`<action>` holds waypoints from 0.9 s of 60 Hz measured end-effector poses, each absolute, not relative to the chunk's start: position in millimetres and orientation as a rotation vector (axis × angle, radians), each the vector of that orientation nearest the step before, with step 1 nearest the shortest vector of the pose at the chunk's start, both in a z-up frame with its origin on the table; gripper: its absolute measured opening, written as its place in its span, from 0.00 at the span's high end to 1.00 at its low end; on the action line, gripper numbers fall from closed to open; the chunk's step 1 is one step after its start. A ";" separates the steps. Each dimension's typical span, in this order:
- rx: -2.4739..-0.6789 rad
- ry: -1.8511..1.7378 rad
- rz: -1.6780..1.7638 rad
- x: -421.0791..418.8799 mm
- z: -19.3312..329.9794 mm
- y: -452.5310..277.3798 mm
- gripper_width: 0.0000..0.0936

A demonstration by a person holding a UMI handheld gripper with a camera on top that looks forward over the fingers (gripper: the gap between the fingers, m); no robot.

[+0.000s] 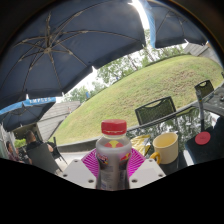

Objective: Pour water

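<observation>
I see the fingers [113, 163] closed on a red-capped bottle [113, 150], held upright, pink pads against both its sides. Yellow mug [166, 148] sits just beside it on the surface [150, 170].

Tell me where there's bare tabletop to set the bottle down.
Hardly any shows. The bottle in the gripper hides the near table. A yellow cup crowds its right; only a sliver between them is bare.

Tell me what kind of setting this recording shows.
Likely an outdoor patio or garden seating area: a big dark umbrella overhead, a grassy slope beyond, patio chairs, and a red-capped bottle between the gripper fingers.
</observation>
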State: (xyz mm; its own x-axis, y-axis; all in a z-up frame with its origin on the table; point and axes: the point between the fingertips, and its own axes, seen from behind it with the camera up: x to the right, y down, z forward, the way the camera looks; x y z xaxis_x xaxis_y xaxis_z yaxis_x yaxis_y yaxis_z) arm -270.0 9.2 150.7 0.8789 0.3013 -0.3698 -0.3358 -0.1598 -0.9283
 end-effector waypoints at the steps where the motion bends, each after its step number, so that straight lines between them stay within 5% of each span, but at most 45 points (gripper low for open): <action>1: -1.635 0.053 0.598 -270.9 155.0 14.1 0.67; 19: -1.407 0.775 1.307 -232.9 187.9 100.5 0.65; 36: -1.213 1.250 1.742 -219.4 163.5 133.2 0.64; 47: -1.247 1.303 1.738 -221.2 150.8 128.8 0.64; 54: -1.335 1.096 1.654 -226.2 183.7 112.8 0.64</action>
State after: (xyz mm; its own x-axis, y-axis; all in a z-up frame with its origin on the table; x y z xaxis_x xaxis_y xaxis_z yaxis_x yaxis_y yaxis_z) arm -226.2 112.8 183.7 -0.1919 0.0286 -0.9810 -0.9147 -0.3674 0.1682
